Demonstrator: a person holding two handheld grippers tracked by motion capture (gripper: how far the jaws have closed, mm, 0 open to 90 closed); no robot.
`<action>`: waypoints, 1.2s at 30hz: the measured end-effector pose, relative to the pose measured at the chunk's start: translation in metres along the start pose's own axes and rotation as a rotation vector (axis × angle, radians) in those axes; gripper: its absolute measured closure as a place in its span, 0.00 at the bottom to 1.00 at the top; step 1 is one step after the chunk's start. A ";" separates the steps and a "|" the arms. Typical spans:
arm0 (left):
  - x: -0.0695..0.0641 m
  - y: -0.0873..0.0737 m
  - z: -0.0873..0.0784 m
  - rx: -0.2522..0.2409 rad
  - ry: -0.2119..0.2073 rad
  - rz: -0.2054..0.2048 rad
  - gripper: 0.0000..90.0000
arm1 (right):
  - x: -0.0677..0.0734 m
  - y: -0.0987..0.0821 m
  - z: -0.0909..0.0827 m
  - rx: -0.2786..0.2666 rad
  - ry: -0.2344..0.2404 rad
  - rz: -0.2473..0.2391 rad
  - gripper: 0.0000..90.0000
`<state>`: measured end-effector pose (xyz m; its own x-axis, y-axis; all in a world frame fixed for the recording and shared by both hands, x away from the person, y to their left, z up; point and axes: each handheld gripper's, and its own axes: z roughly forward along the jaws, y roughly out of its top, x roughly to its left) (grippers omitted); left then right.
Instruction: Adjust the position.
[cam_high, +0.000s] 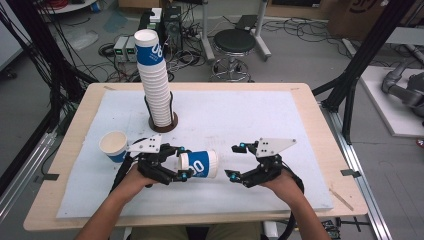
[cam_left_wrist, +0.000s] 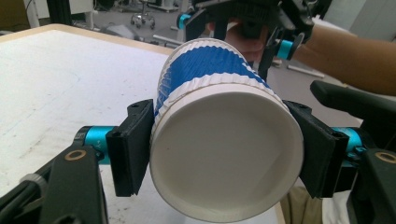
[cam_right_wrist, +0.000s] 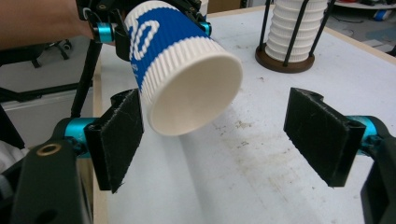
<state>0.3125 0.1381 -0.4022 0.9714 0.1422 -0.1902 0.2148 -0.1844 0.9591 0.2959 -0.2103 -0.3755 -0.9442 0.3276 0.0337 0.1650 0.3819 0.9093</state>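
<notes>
Left hand-held gripper (cam_left_wrist: 219, 154) clamped a blue-and-white paper cup (cam_left_wrist: 219, 135) sideways by its base, mouth toward right hand-held gripper (cam_right_wrist: 229, 135), whose jaws stood wide and empty beside the rim. Risk: squeezing crushes the thin wall, or the handover slips.

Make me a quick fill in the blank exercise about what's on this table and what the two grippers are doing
1. The left gripper is shut on a ____ and white paper cup.
2. That cup is held on its side, its open mouth toward the ____ gripper.
3. The right gripper's jaws stand ____.
4. A second single cup stands ____ on the mat, near the tall cup stack.

Missing words: blue; right; open; upright
</notes>
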 end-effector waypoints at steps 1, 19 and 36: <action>0.000 -0.001 0.000 -0.005 -0.002 -0.001 0.32 | 0.000 -0.002 0.000 -0.002 -0.002 0.008 0.23; -0.004 -0.002 0.005 -0.032 -0.036 0.011 0.32 | 0.003 -0.016 0.008 -0.008 0.057 0.059 0.23; -0.005 -0.001 0.009 -0.038 -0.064 0.020 0.33 | 0.004 -0.015 0.012 -0.021 0.114 0.074 0.23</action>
<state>0.3081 0.1290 -0.4036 0.9802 0.0760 -0.1827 0.1923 -0.1492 0.9699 0.2929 -0.2047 -0.3939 -0.9562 0.2535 0.1466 0.2304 0.3421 0.9110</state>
